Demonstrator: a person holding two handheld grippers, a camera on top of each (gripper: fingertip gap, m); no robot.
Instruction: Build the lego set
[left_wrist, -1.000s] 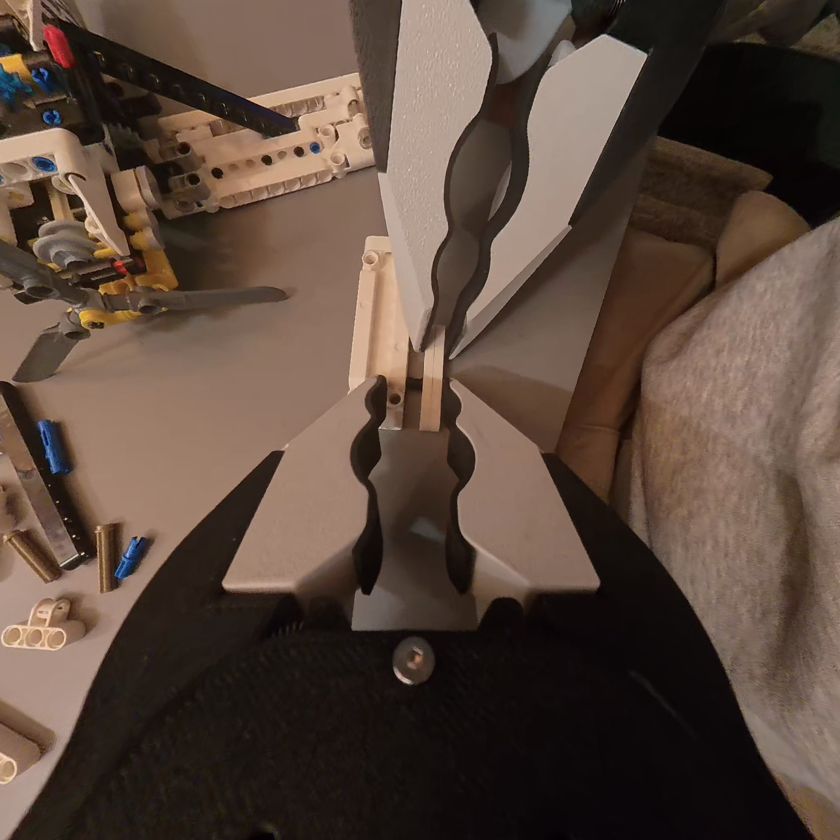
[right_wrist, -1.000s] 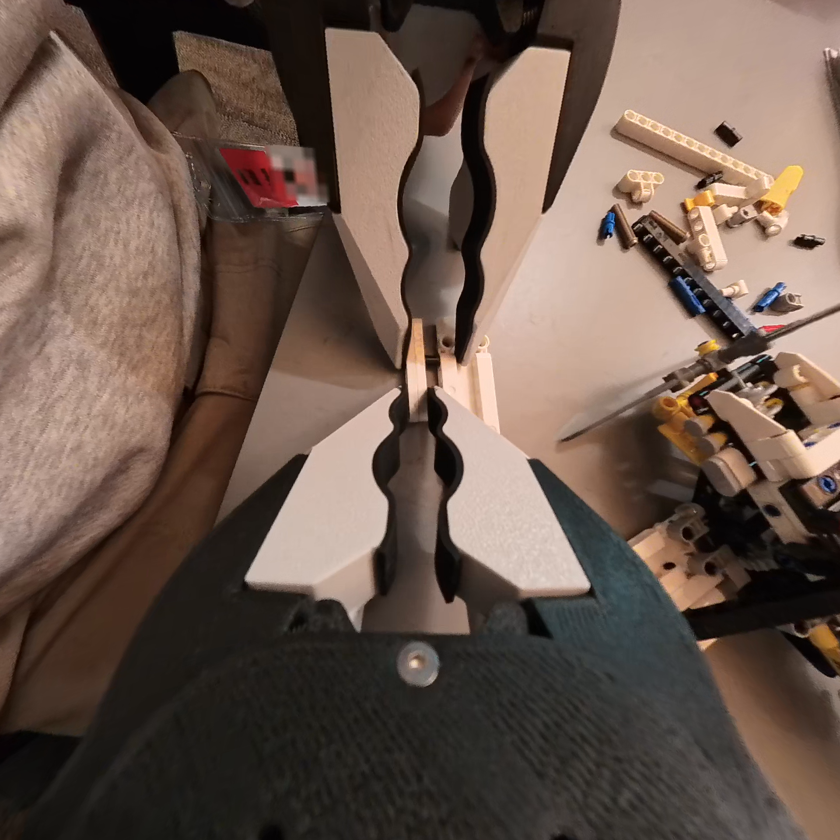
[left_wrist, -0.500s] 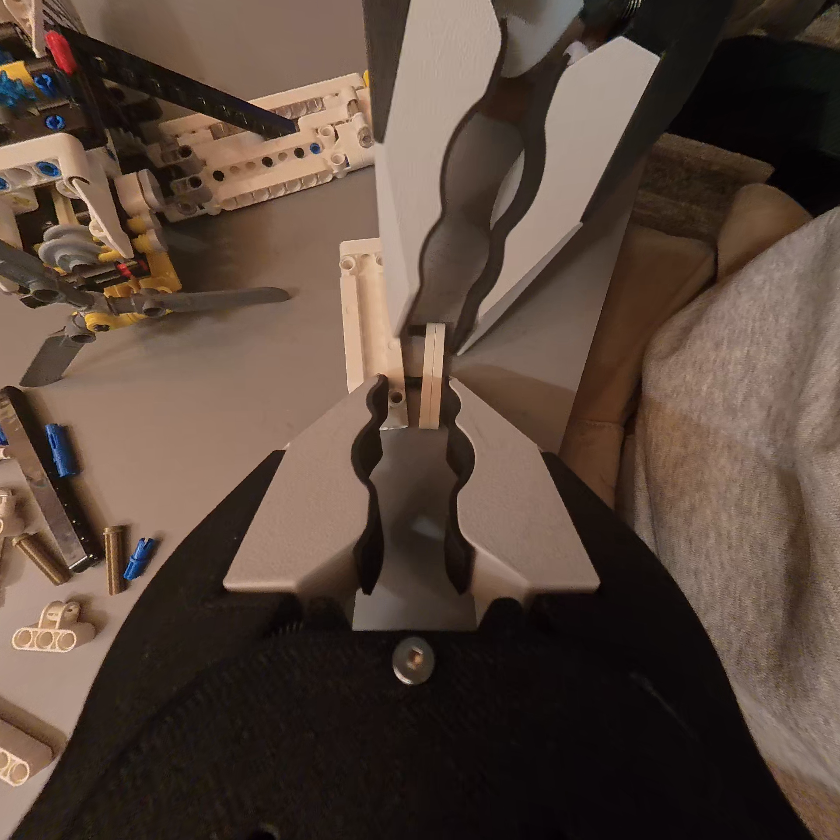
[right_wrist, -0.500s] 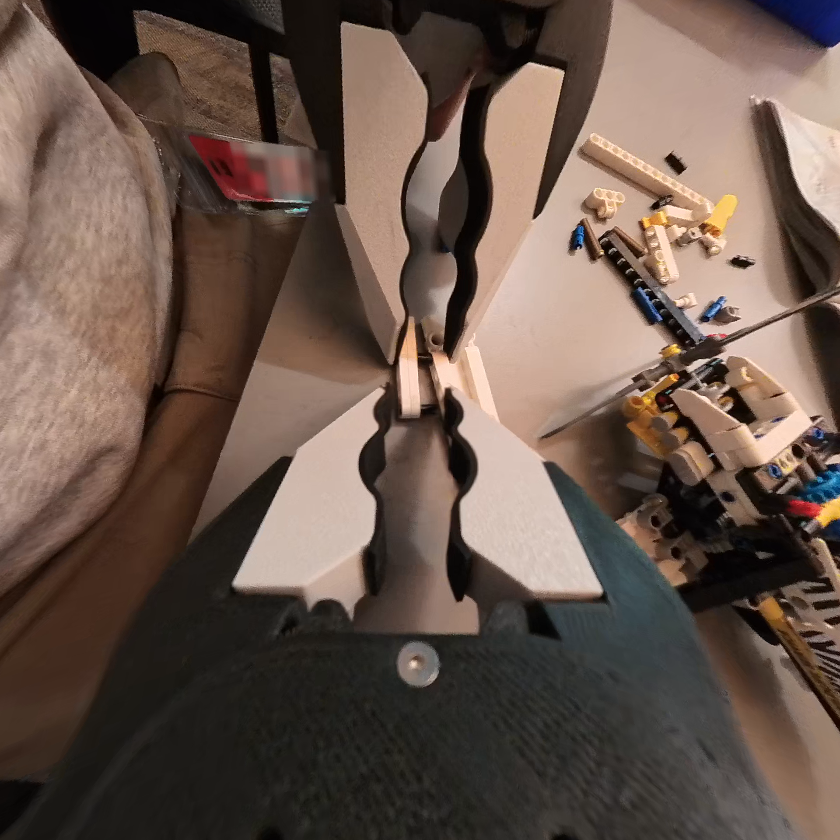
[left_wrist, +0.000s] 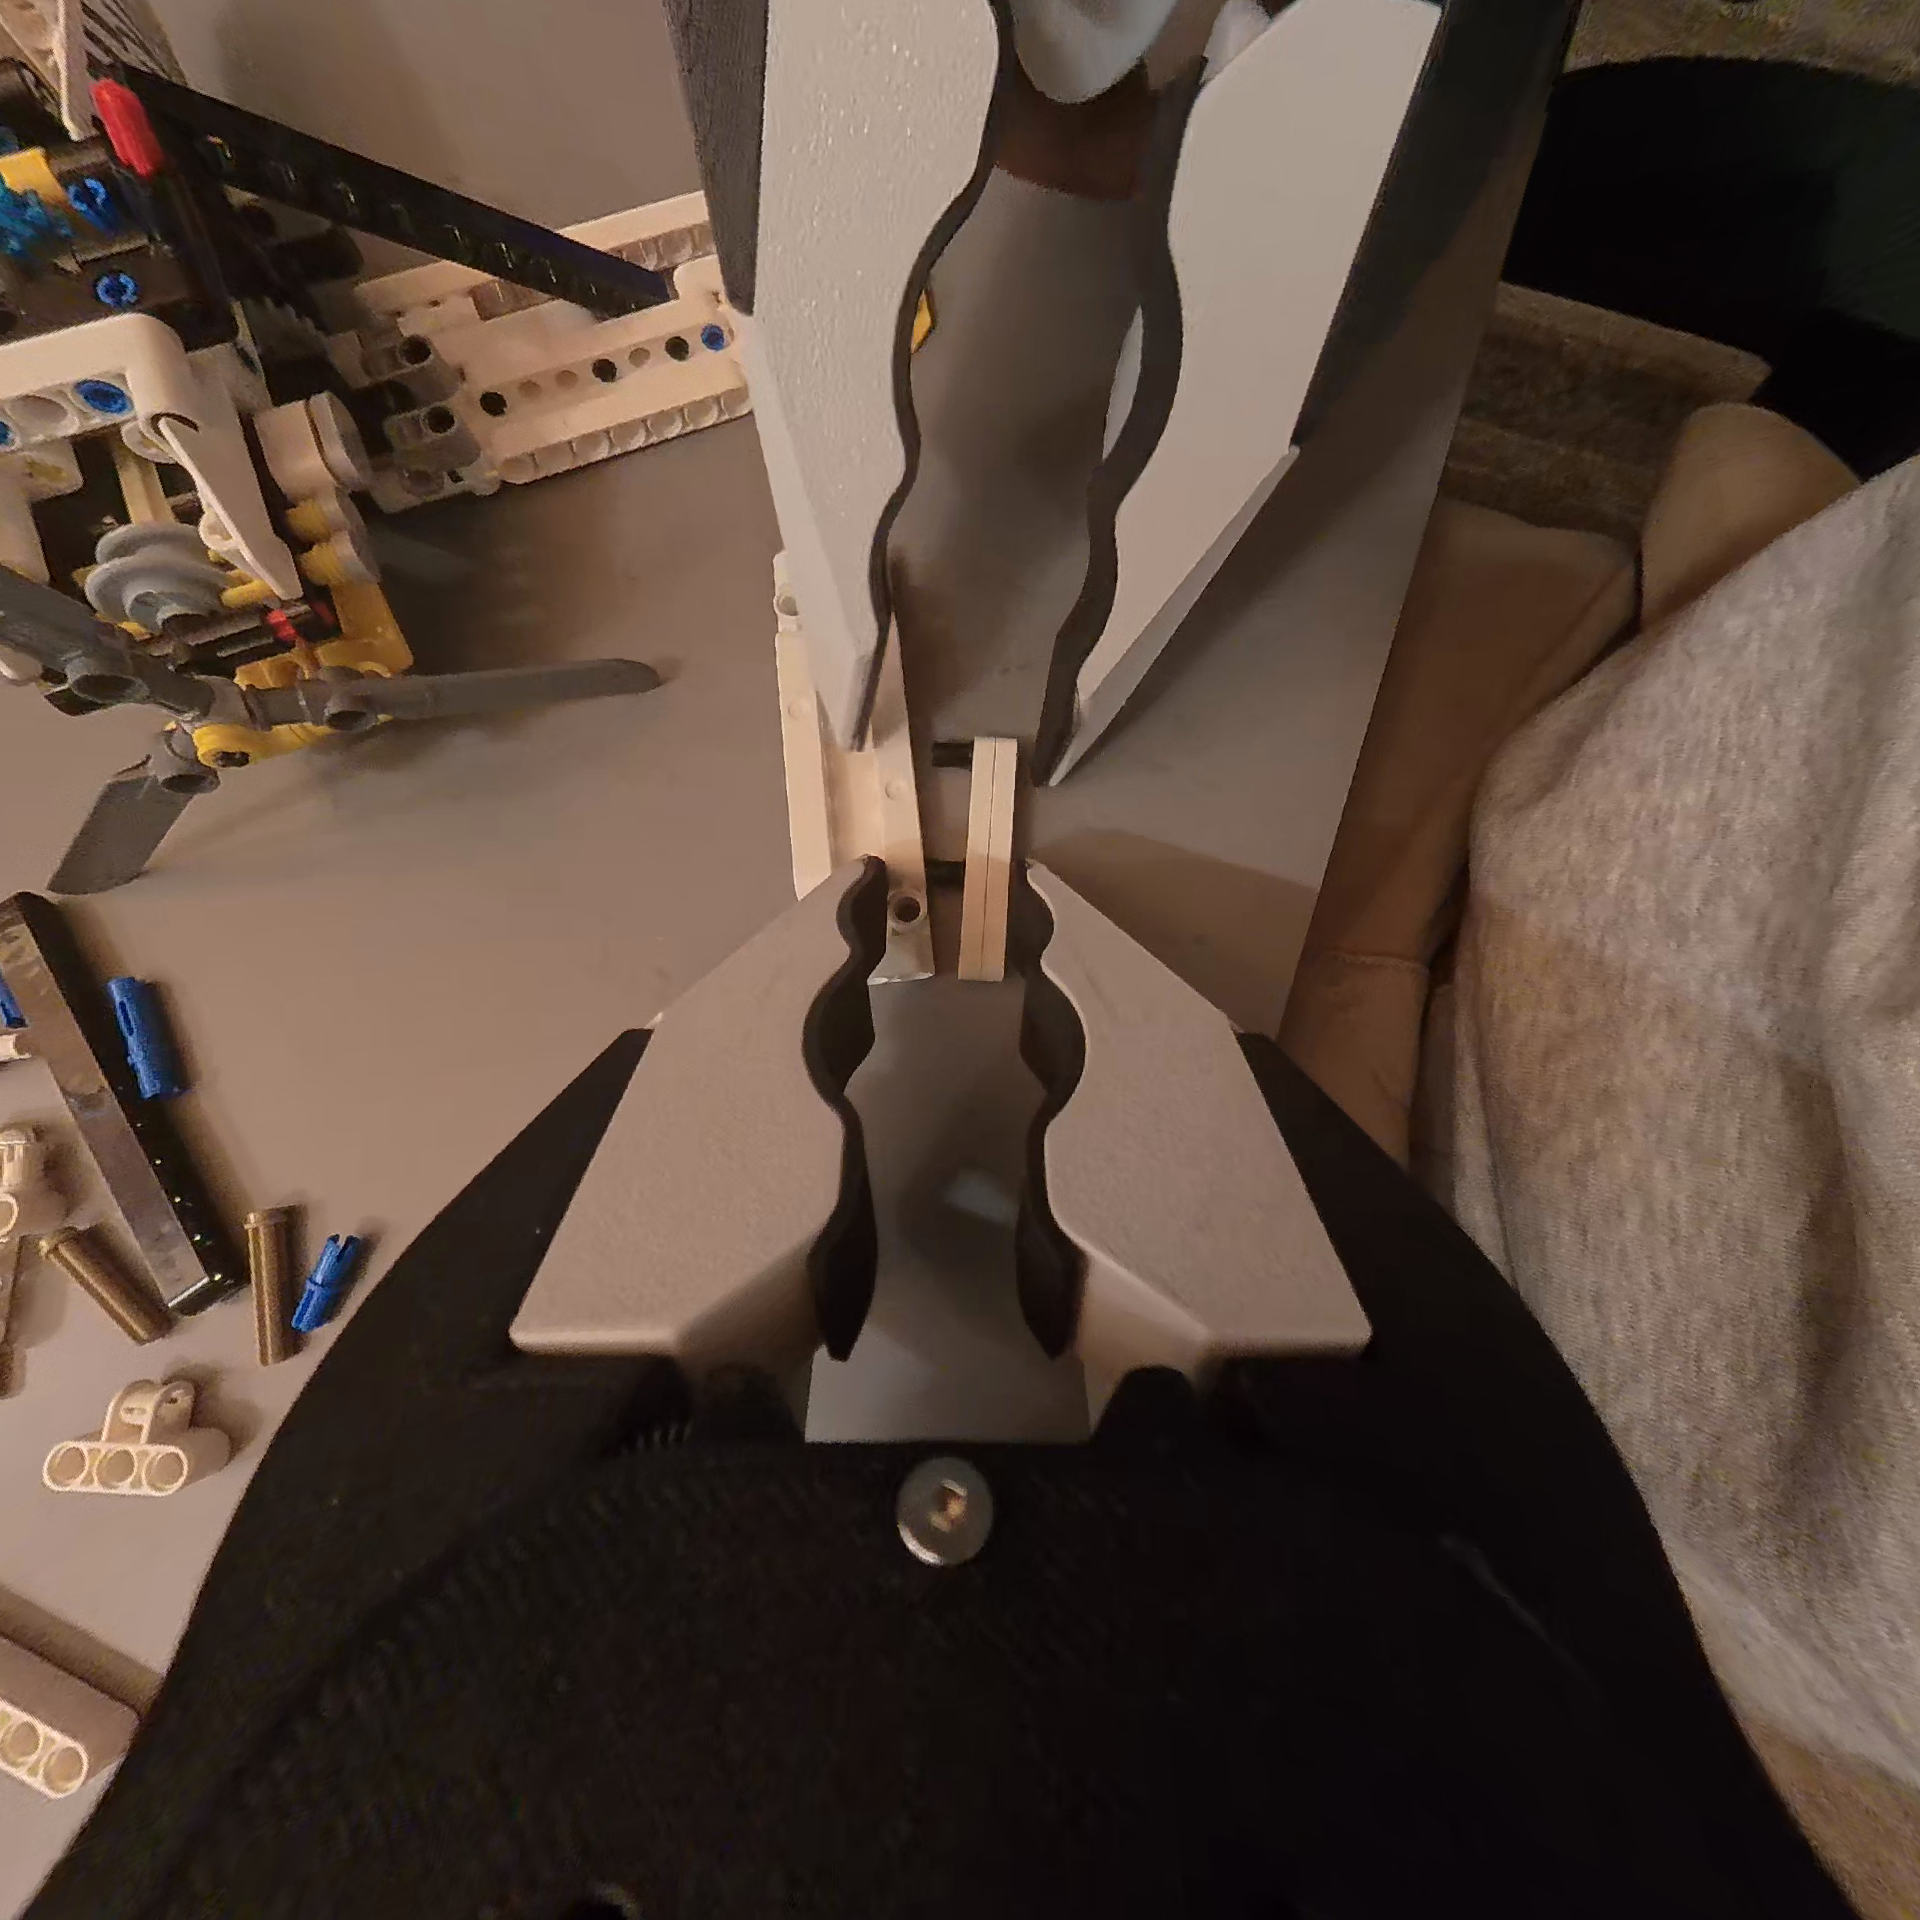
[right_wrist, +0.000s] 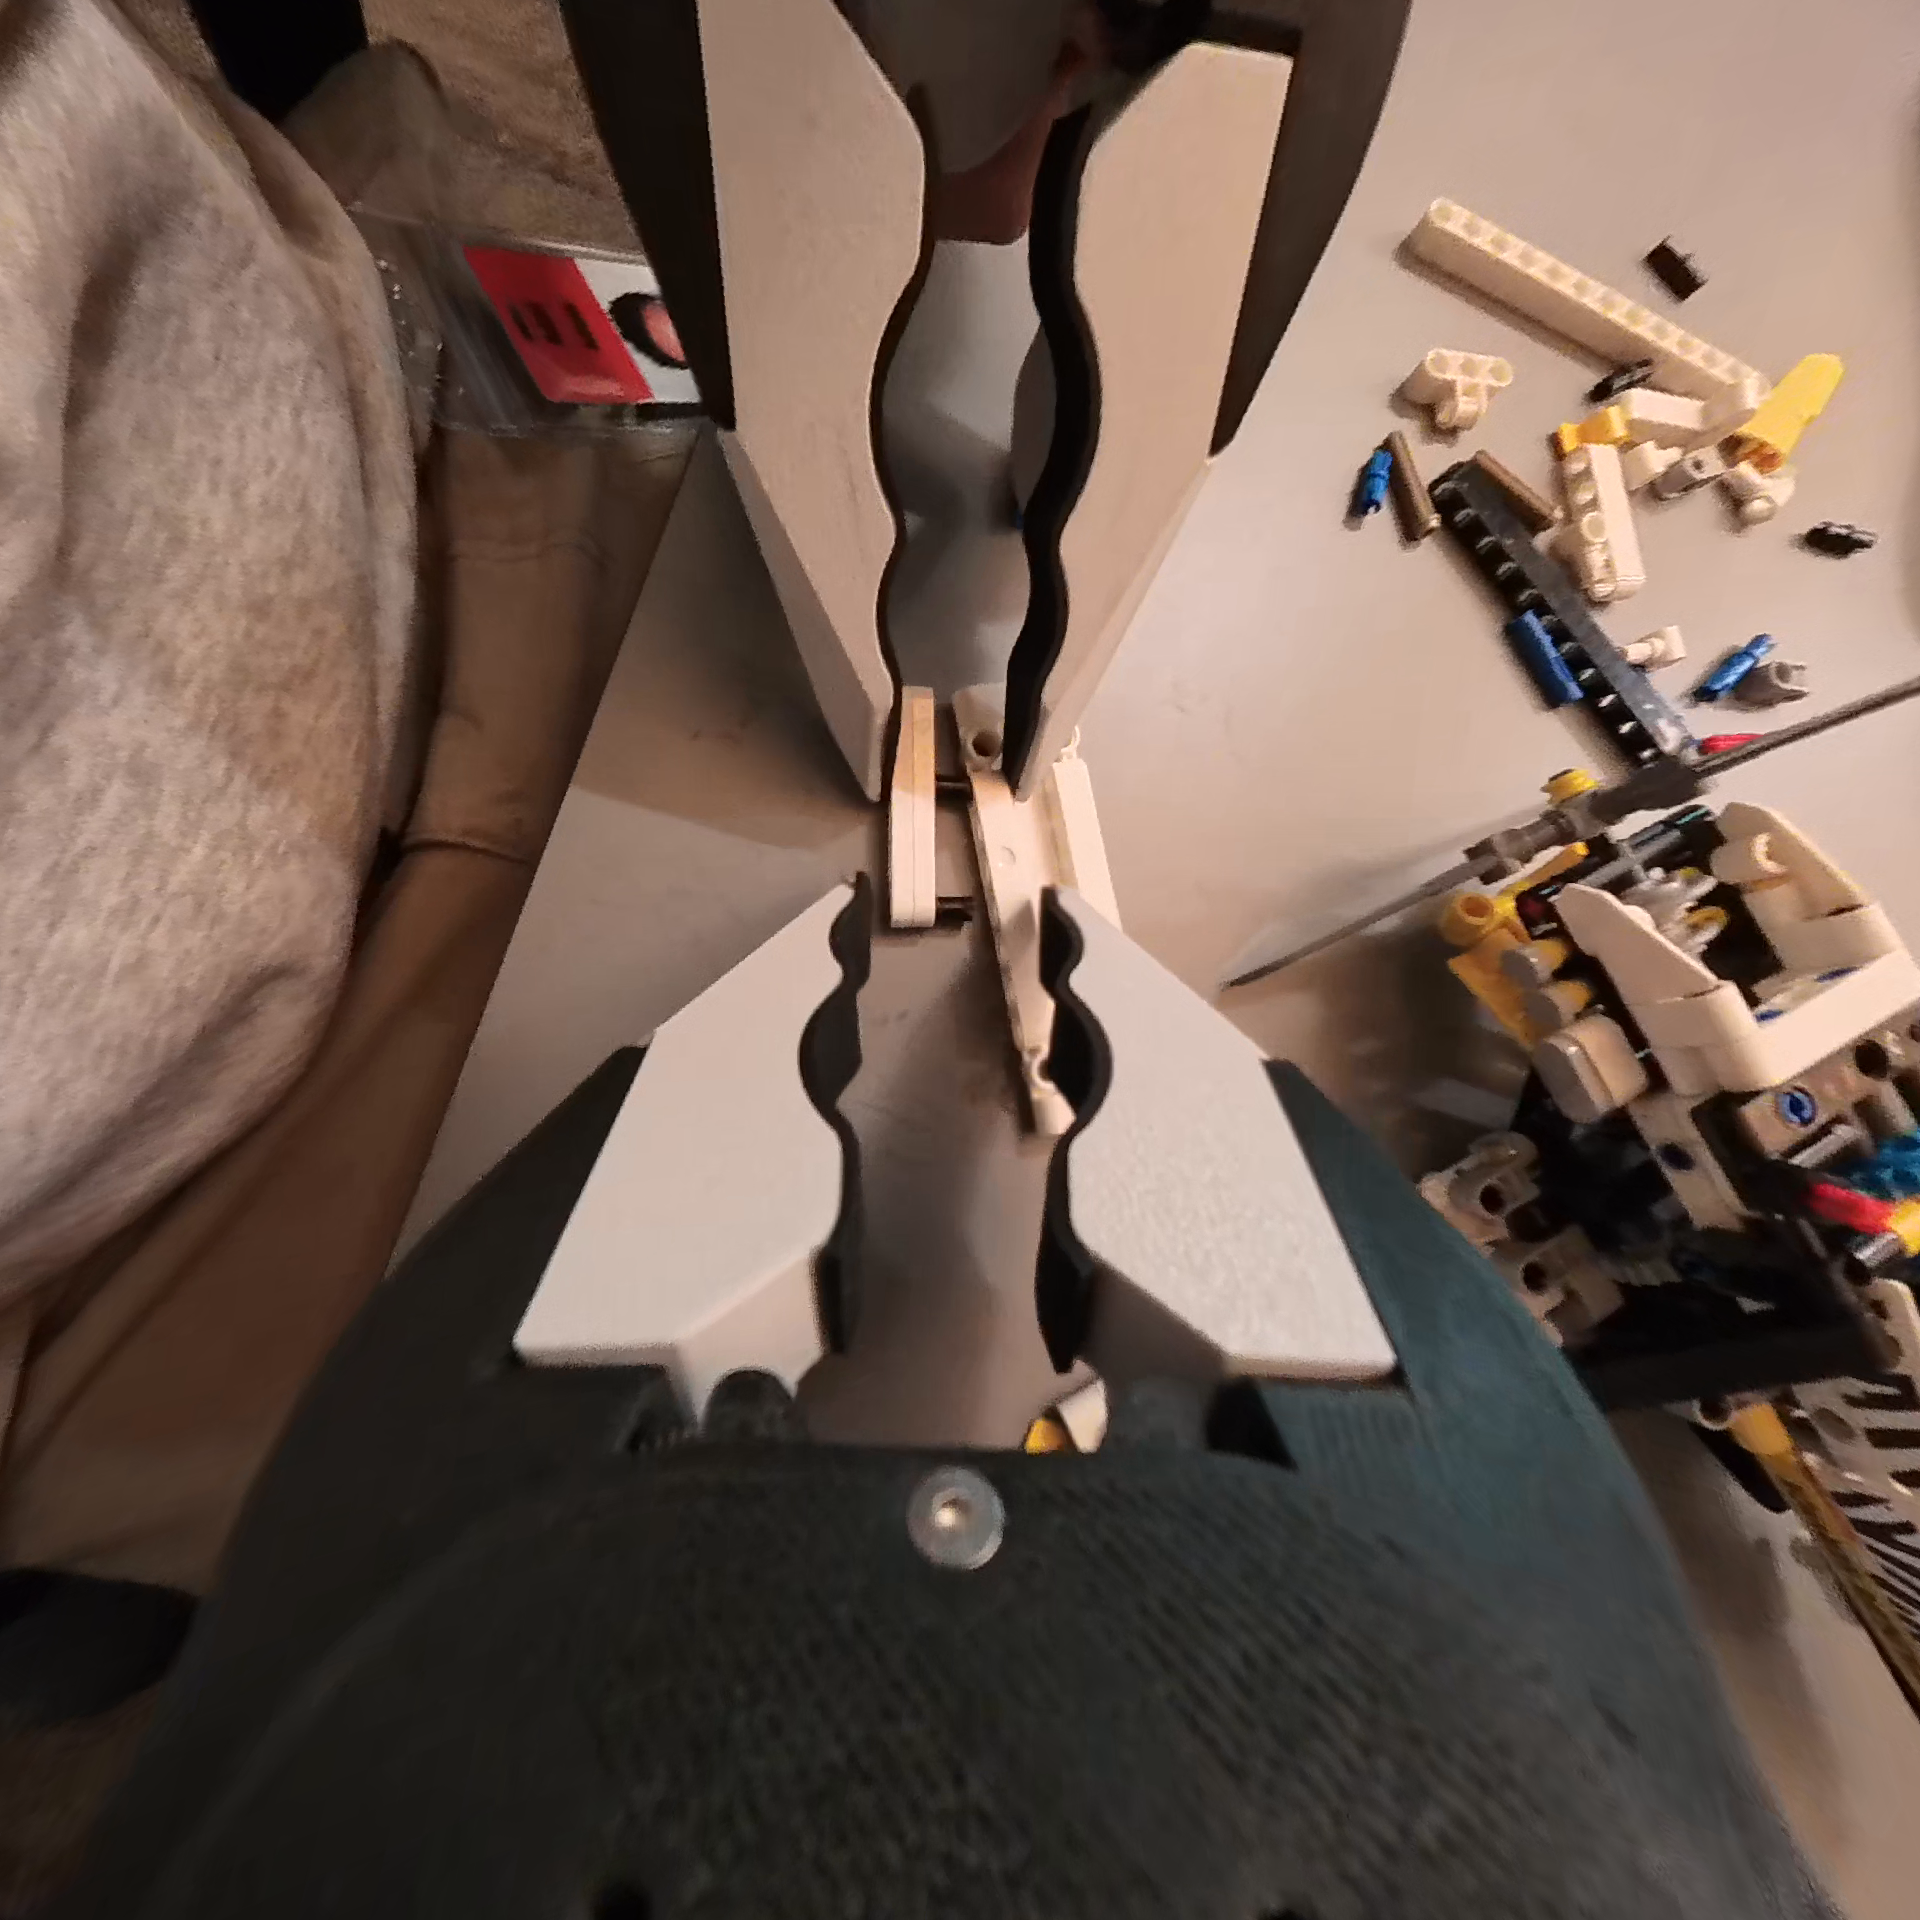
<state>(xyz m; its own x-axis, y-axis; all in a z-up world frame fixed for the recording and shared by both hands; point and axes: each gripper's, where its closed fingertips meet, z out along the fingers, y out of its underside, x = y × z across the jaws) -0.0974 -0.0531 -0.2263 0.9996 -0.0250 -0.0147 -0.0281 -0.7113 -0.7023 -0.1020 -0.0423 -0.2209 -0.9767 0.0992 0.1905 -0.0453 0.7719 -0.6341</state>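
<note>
Both grippers meet over the table edge (left_wrist: 1195, 831): my left gripper (left_wrist: 951, 914) clamps the white panel assembly (left_wrist: 982, 862), my right gripper (right_wrist: 956, 914) stands parted around it. Beyond, the helicopter model (right_wrist: 1662, 1039) crowds the table; pins blur.

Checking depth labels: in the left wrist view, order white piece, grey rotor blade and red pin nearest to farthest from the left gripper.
1. white piece, held at the left gripper
2. grey rotor blade, left, mid-table
3. red pin, far top-left
</note>
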